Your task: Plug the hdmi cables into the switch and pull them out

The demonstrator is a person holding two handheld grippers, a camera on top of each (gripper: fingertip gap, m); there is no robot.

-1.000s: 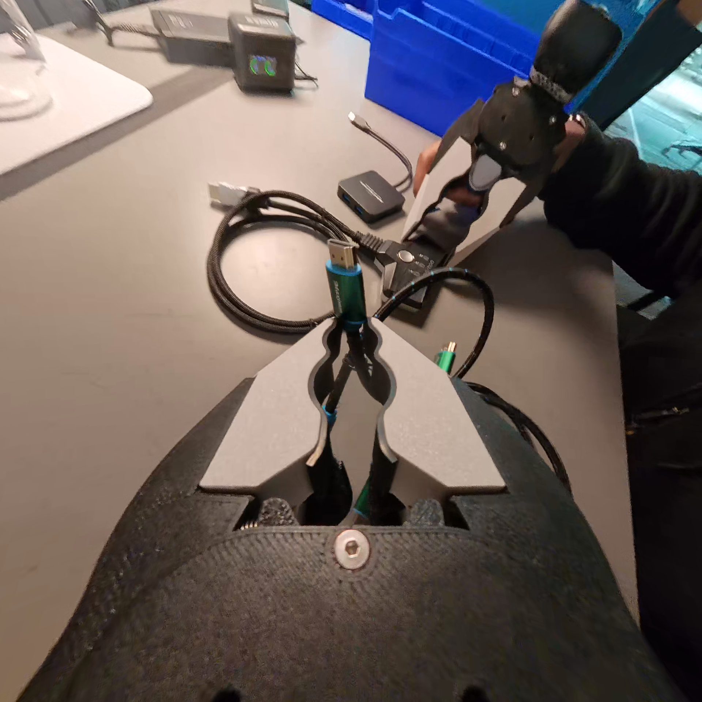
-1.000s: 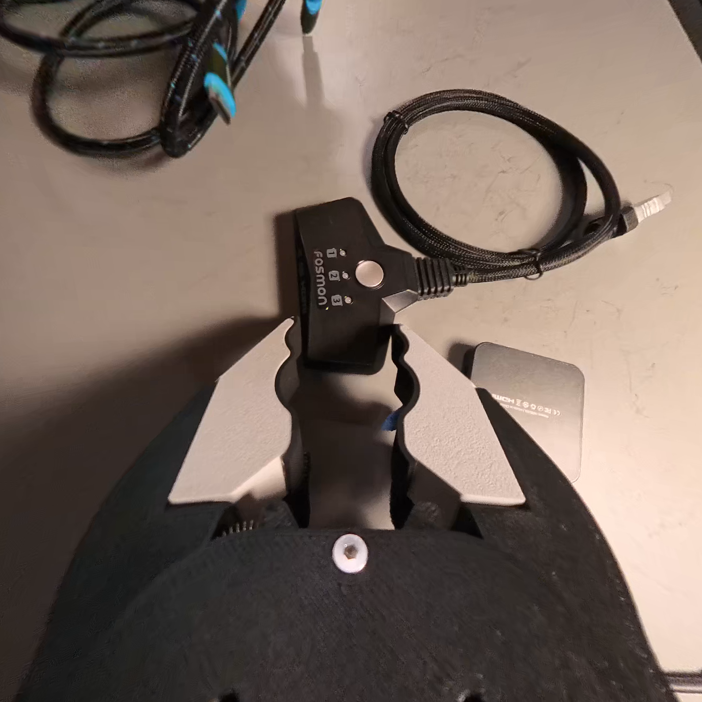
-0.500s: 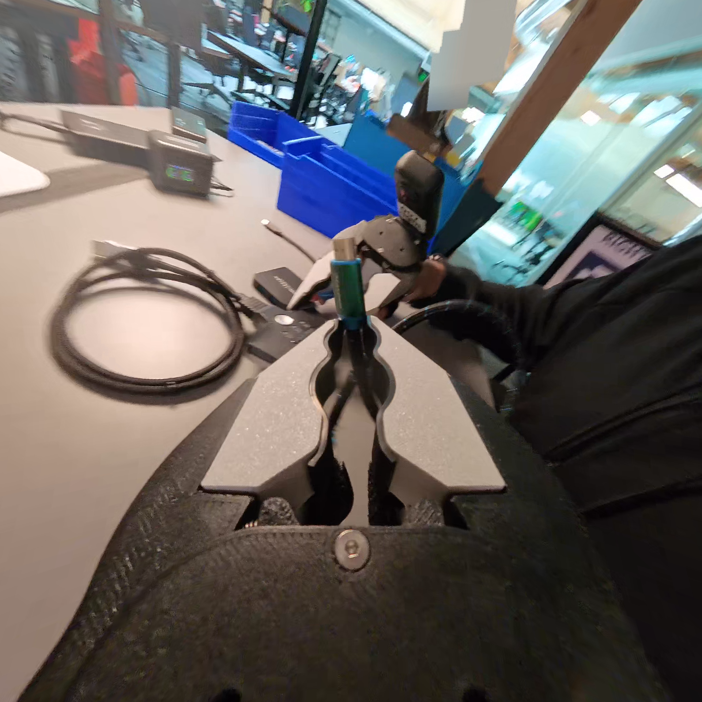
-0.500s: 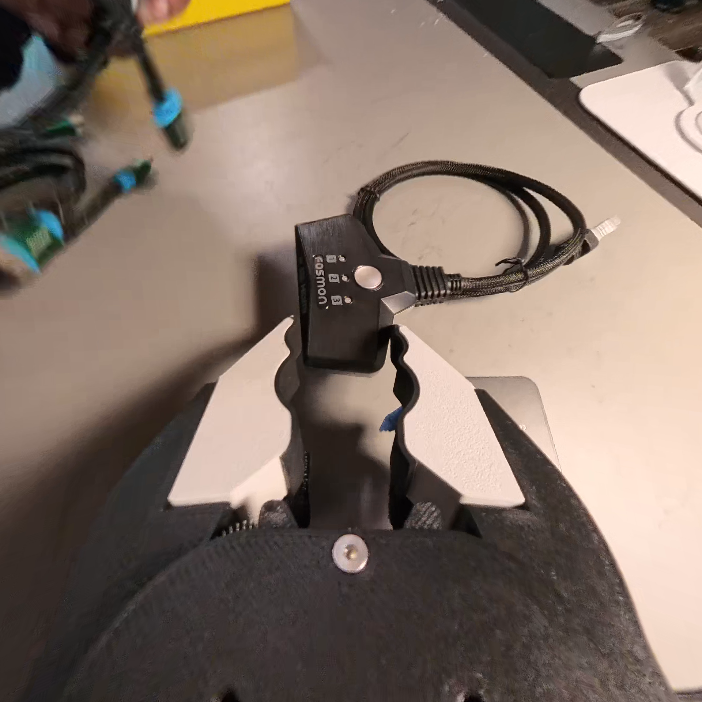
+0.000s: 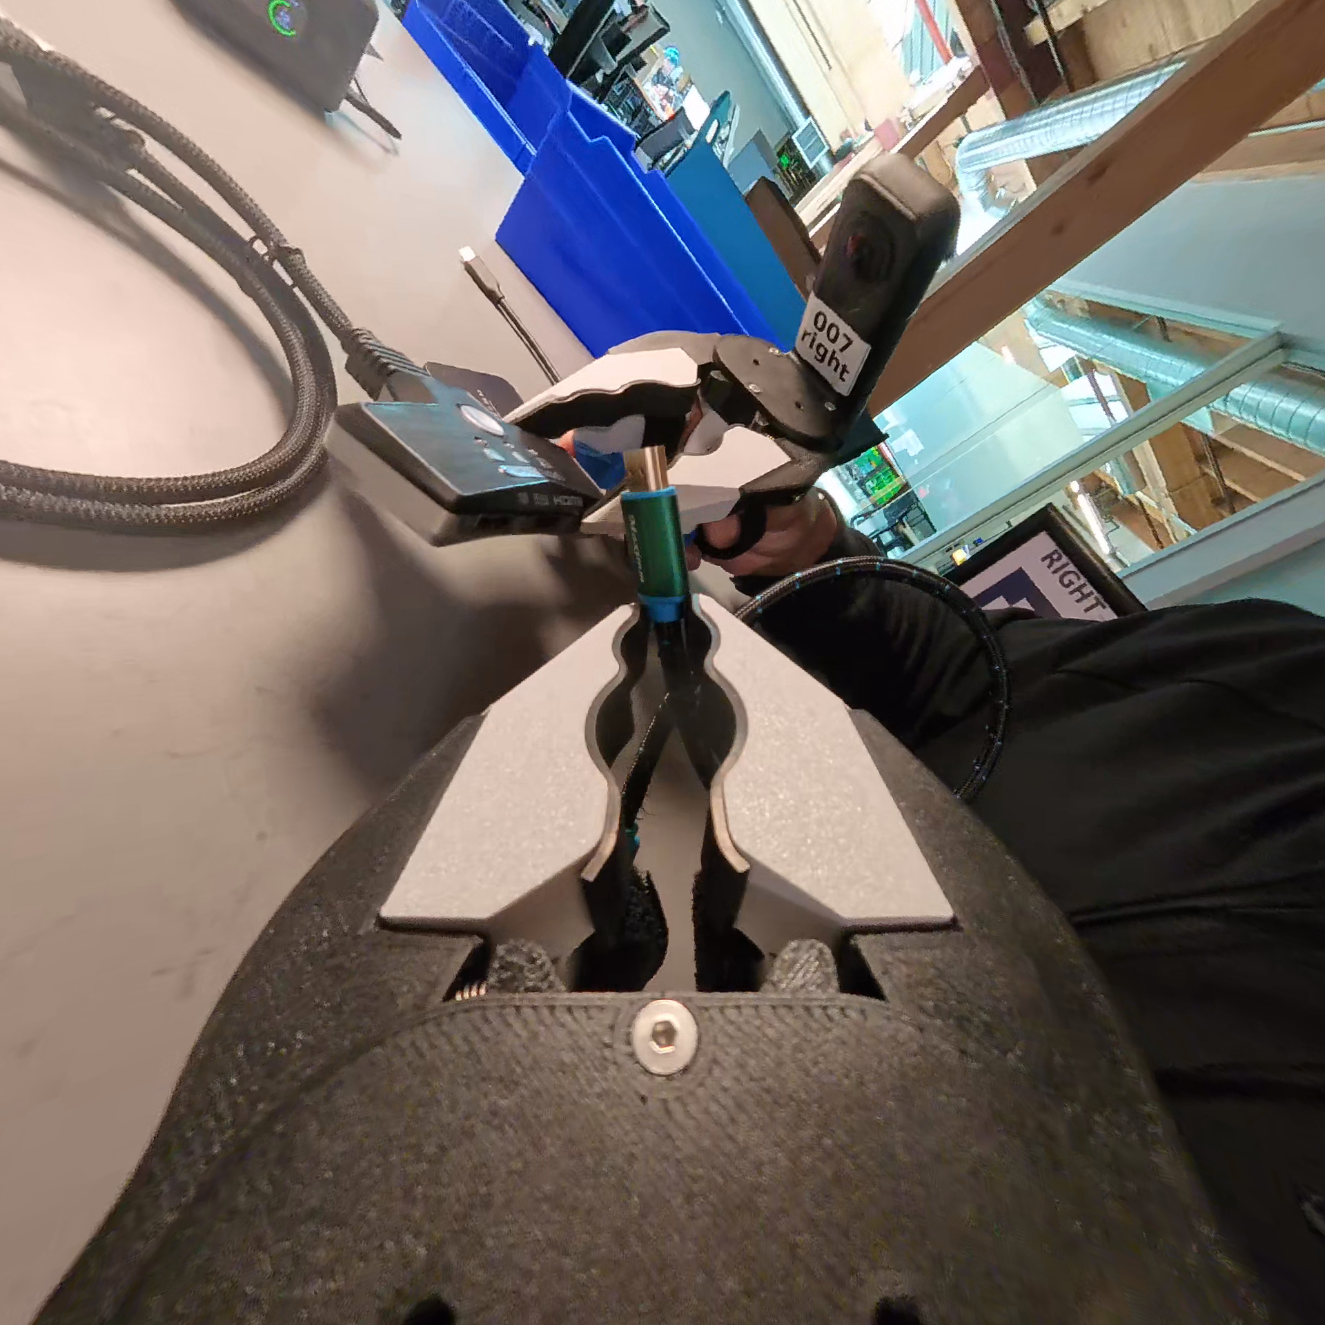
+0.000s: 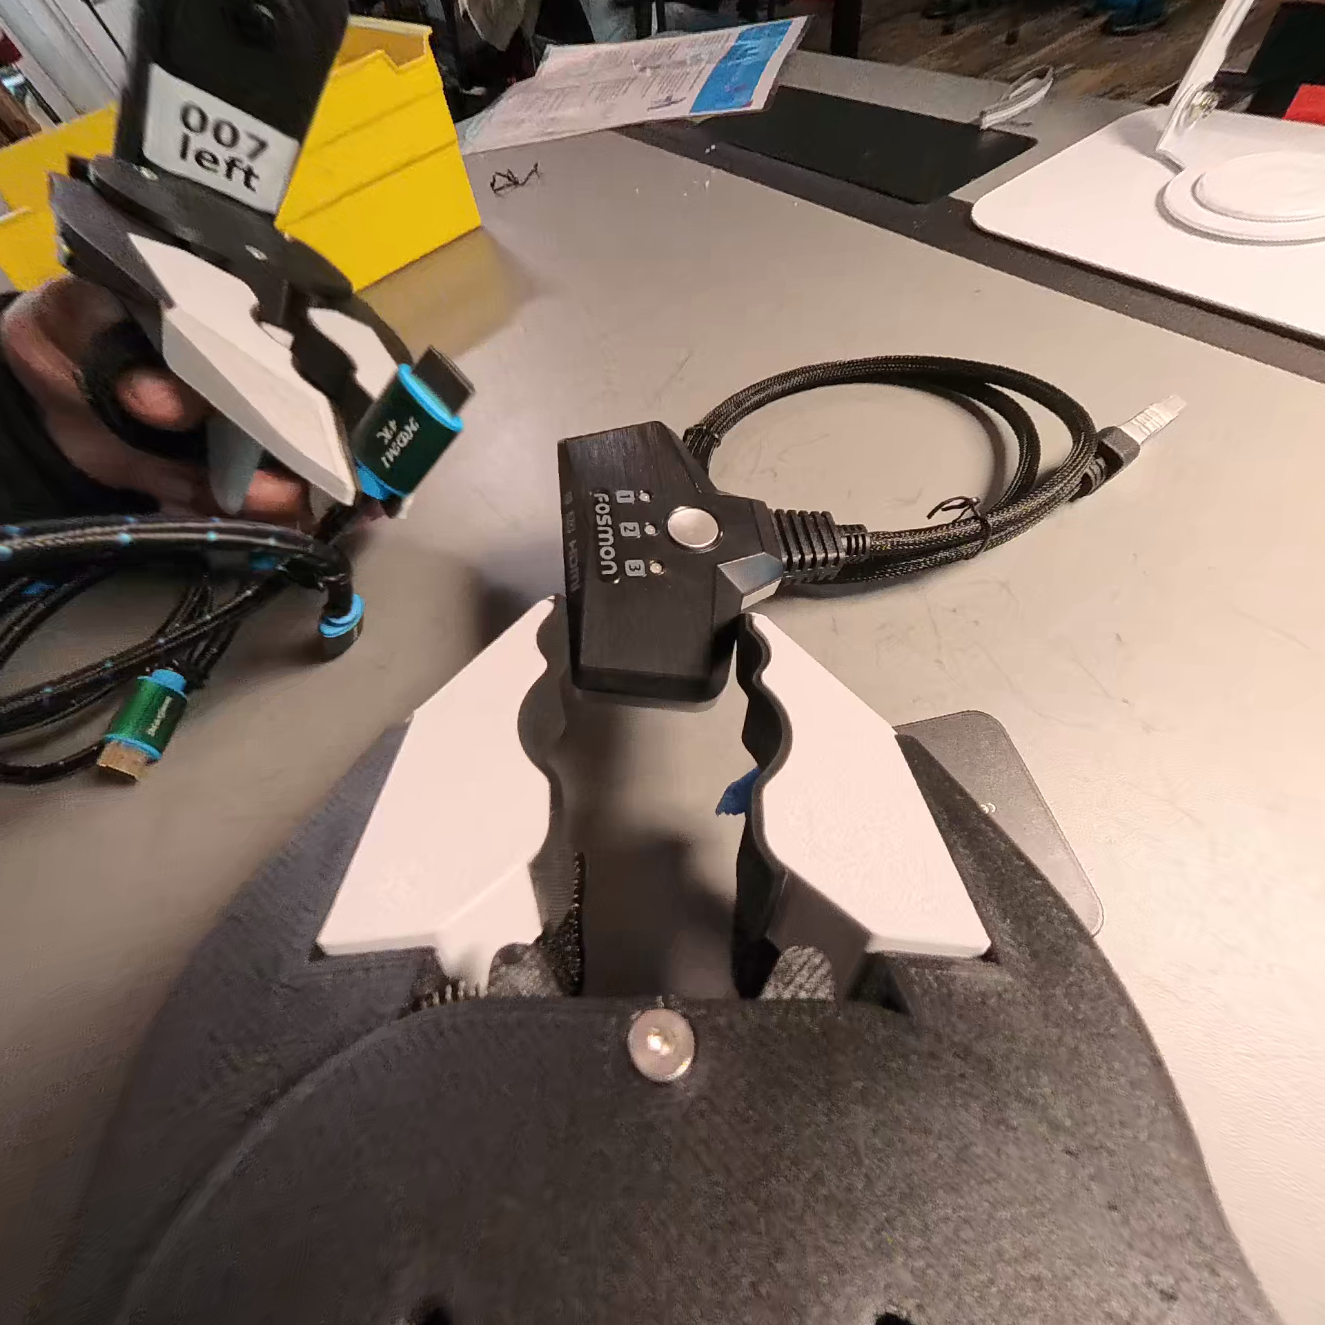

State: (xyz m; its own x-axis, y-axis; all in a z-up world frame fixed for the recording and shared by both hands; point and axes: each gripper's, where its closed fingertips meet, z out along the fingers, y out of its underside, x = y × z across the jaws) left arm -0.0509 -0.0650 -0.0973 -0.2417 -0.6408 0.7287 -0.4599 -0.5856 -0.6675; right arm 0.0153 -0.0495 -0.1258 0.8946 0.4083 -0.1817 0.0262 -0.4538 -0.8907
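Switch (image 6: 645,573) in right tongs (image 6: 649,631), three loose green plugs (image 6: 409,437)

A green plug (image 6: 407,442) with a blue collar is seen at ten o'clock of the black switch (image 6: 645,566) (its braided cable (image 6: 932,466) likewise black), yellow bin (image 6: 387,143) behind.

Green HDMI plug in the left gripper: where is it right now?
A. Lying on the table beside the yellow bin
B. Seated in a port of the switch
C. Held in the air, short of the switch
C: the right wrist view shows the green HDMI plug clamped in the left gripper, with a clear gap to the switch held by the right gripper.
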